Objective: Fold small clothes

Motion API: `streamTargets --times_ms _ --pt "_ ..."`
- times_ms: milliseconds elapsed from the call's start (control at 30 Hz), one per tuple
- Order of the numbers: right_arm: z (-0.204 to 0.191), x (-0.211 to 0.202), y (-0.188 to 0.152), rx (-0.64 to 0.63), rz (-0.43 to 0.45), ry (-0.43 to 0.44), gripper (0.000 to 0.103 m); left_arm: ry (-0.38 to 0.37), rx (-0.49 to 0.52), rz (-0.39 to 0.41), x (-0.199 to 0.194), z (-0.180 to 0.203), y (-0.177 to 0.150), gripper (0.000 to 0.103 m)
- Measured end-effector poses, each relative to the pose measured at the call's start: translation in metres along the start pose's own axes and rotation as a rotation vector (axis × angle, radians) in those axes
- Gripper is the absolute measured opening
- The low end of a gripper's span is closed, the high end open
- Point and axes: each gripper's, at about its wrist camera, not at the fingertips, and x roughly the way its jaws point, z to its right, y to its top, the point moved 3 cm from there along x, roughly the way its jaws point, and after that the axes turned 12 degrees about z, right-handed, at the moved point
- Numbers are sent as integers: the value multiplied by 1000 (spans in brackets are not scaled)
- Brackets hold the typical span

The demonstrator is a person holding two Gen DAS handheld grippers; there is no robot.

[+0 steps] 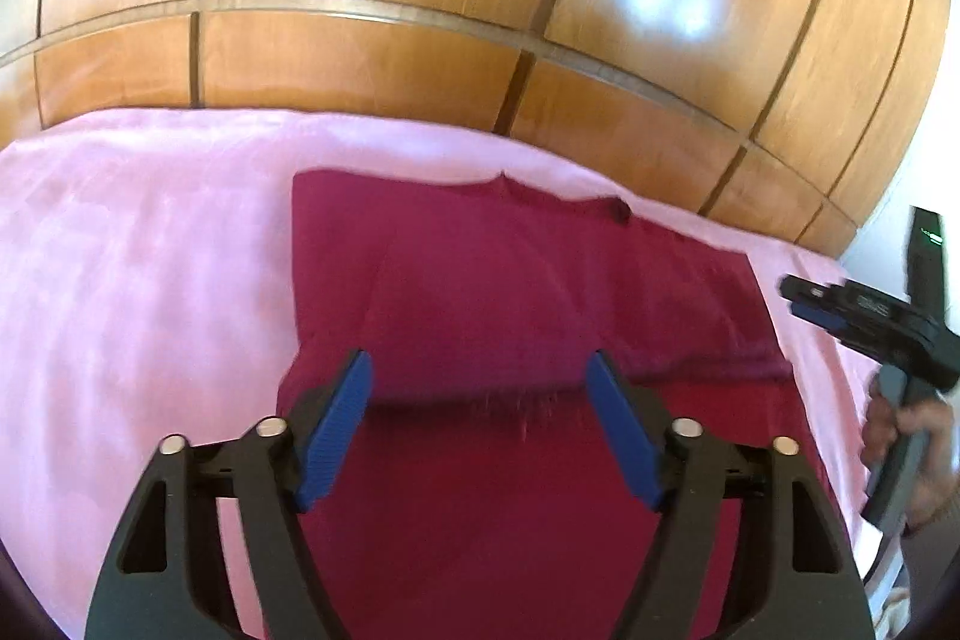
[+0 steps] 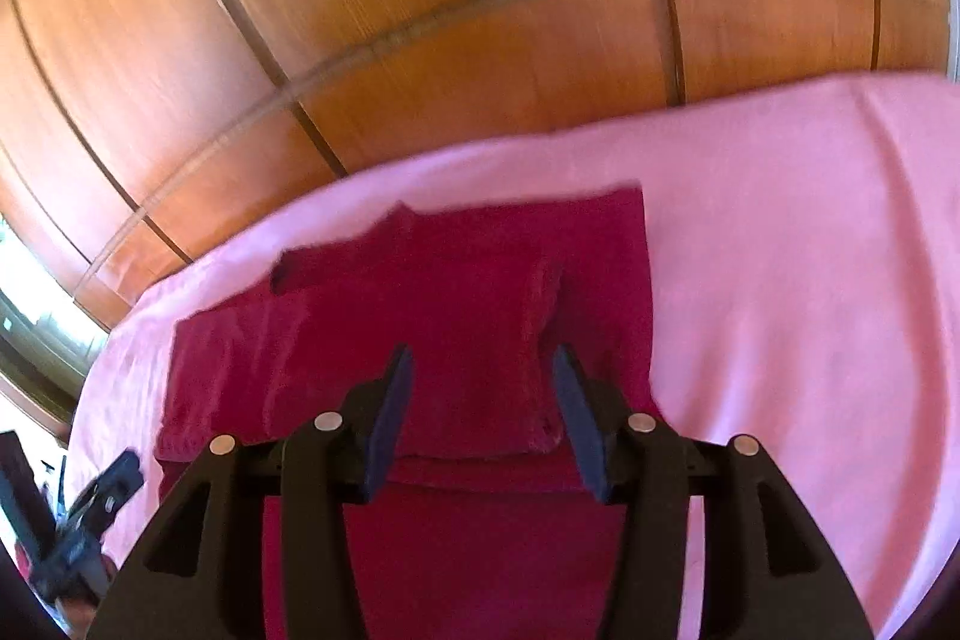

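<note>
The dark red garment [image 1: 510,292] lies folded on the pink bed [image 1: 132,268], beneath both spread, empty claws: left claw [image 1: 480,400], right claw [image 2: 483,388].

Both views are bright and warm. Glare blooms white on the glossy wardrobe [image 1: 420,58]: one large patch and a paler bluish one in the left wrist view, a smaller spot in the right. The fisheye bends the panel lines into arcs and darkens the corners. Motion blur smears the garment [image 2: 468,292] and the sheet [image 2: 810,250], worst in the right view. Shadows are soft.
</note>
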Motion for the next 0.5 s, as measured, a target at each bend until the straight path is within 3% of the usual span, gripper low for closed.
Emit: streamTargets --times_ms 133,167,233,267,300,333,433,500 --pt "-26 17 -1 -90 -7 7 48 35 -7 -12 32 -11 11 70" --pt "-31 31 -6 -111 -26 -6 49 69 4 -31 44 -16 11 70" --pt "-30 48 -17 -136 -59 -38 57 194 38 -118 68 -32 0 55" --pt "-27 63 -30 -139 -97 -68 59 230 37 -167 78 -44 -10 55" --pt "-25 73 -40 -130 -125 -73 61 236 26 -150 77 -51 -12 56" --pt "-26 77 -51 -152 -86 -83 65 236 12 -148 74 -55 -11 56" --pt "-37 76 -57 -230 -56 -110 75 231 -64 -145 64 -67 -8 56" --pt "-38 75 -58 -233 -52 -111 78 239 -62 -123 57 -68 -2 55"
